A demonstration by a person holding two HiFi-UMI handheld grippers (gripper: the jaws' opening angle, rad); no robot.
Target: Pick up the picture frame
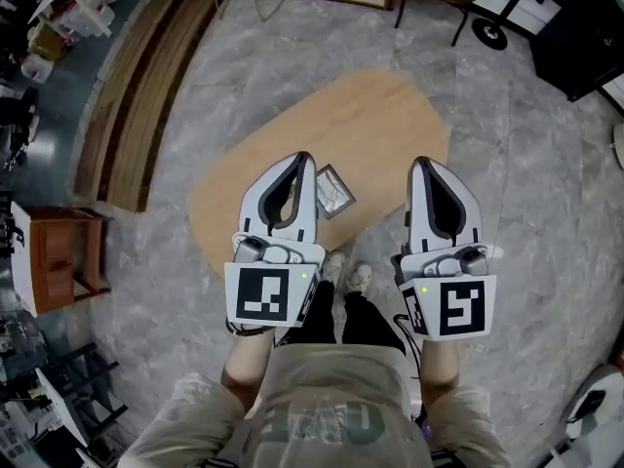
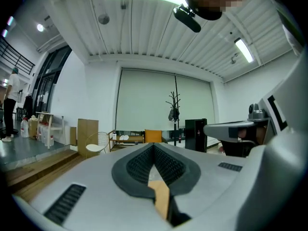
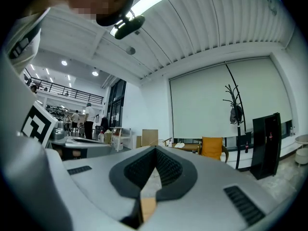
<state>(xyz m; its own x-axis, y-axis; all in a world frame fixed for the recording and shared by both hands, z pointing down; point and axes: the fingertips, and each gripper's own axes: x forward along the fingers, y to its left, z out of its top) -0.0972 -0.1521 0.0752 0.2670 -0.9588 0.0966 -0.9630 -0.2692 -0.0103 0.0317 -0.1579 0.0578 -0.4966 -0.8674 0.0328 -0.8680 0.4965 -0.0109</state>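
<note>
A small silver-grey picture frame (image 1: 334, 191) lies flat on the oval wooden table (image 1: 380, 115), near its front edge. My left gripper (image 1: 303, 157) is held level above the table, its jaws shut with nothing between them; its body covers the frame's left corner in the head view. My right gripper (image 1: 420, 162) is held level to the right of the frame, also shut and empty. In the left gripper view the left gripper (image 2: 154, 145) points across the room, and the frame is out of sight. The right gripper (image 3: 155, 149) points the same way in its own view.
A brown wooden side table (image 1: 60, 258) stands at the left and a raised wooden platform (image 1: 146, 86) runs along the far left. Chairs and a black cabinet (image 1: 585, 27) sit beyond the table. The person's feet (image 1: 347, 277) are at the table's front edge.
</note>
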